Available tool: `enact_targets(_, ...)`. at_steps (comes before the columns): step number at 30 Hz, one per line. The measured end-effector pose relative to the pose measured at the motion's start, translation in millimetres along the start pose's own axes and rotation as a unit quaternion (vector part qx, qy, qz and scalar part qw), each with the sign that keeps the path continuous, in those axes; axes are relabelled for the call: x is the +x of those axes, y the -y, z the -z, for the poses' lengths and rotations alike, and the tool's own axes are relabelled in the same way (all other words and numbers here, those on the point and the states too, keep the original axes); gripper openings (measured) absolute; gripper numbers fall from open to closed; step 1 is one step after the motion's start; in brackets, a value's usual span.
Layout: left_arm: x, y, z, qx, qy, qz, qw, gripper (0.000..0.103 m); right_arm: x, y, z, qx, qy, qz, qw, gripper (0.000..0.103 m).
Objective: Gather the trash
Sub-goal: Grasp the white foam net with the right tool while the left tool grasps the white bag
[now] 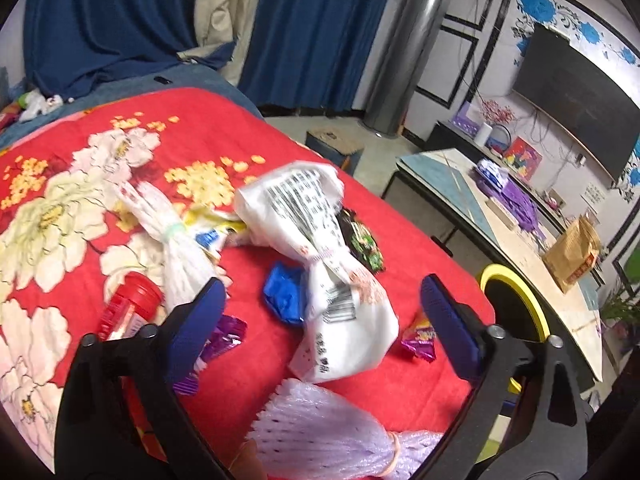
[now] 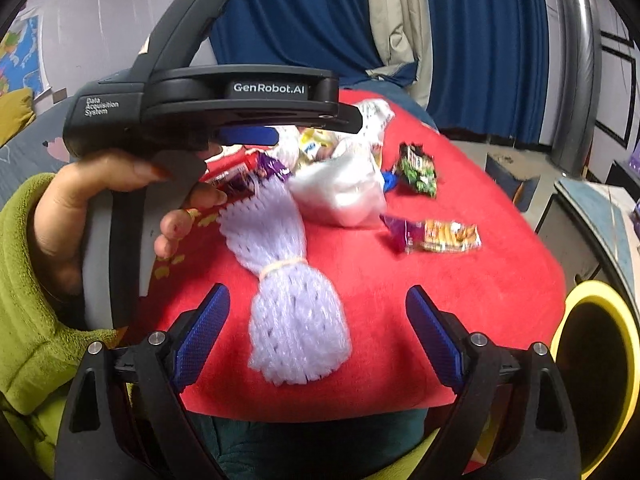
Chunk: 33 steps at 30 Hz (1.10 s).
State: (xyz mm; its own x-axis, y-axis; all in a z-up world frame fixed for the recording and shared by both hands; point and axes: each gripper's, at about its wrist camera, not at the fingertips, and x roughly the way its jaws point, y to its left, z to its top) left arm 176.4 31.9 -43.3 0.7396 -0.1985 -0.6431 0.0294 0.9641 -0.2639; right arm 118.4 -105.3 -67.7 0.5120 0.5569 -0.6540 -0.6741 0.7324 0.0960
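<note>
**Onlooker A:** Nearest the right wrist camera: the right claw [image 2: 318, 336], jaws standing wide apart with nothing pressed between the blue pads. A lilac foam fruit net [image 2: 290, 292] lies on the red floral blanket [image 2: 460, 292] in the gap between them, not yet touched.

**Onlooker B:** And the left claw [image 1: 322, 312]?

**A:** Also spread wide and empty. It hangs over the middle of the litter, with a crumpled white printed bag [image 1: 320, 264] lying ahead between its fingers. A hand [image 2: 100, 216] in a green sleeve [image 2: 24, 300] holds that tool.

**B:** Which step is this, in your view?

**A:** The approach of the first pickup, I judge. All the rubbish I can see is on the bed; nothing shows in the yellow-rimmed bin [image 2: 596, 376], which stands just beside the bed's corner, though its dark inside is hard to read.

**B:** How does the net lie?

**A:** Long axis runs away from the right claw, leaning slightly left. It is cinched at the middle by a rubber band [image 2: 282, 268], one flared end pointing toward the claw, the other toward the white bag.

**B:** So the next move calls for what?

**A:** Probably lowering the right claw and closing across the net, ideally near the banded waist, then carrying it right to the bin. Foam is soft, so it should squash before it holds.

**B:** Other pieces?

**A:** A blue foil wrapper [image 1: 284, 296], a green snack packet [image 1: 366, 246], a purple-and-orange snack wrapper [image 2: 436, 234], a red-capped jar [image 1: 128, 312] and a second white net [image 1: 176, 236].
</note>
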Motion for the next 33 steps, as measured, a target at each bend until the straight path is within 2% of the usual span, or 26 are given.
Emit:
enact_targets(4, 11.5, 2.2, 5.9, -0.005, -0.023, 0.012, 0.9997, 0.074, 3.3, 3.9, 4.6, 0.008, -0.004, -0.003, 1.0, 0.087)
enact_targets(8, 19.0, 4.5, 9.7, -0.006, -0.036, 0.018, 0.9992, 0.072, 7.8, 4.7, 9.8, 0.012, -0.009, -0.008, 1.0, 0.084)
enact_targets(10, 20.7, 5.9, 11.4, -0.005, -0.038, 0.018, 0.9991, 0.066, 12.5, 5.3, 12.3, 0.013, -0.018, -0.012, 1.0, 0.077)
enact_targets(17, 21.8, 13.5, 15.9, 0.003, -0.048, 0.012, 0.9988, 0.058, 17.3, 5.4, 16.1, 0.02, -0.021, -0.012, 1.0, 0.064)
enact_targets(22, 19.8, 14.2, 15.9, 0.003, -0.051, 0.011, 0.9986, 0.049, 17.2, 0.8, 17.8, 0.012, -0.025, -0.022, 0.999, 0.045)
enact_targets(25, 17.1, 12.8, 16.1, -0.003, -0.049, 0.015, 0.9987, 0.047, 16.9, -2.3, 17.9, 0.002, -0.025, -0.024, 0.999, 0.039)
enact_targets(33, 9.2, 8.6, 16.6, -0.011, -0.043, 0.024, 0.9987, 0.039, 16.9, -1.5, 17.9, 0.002, -0.023, -0.023, 0.999, 0.032)
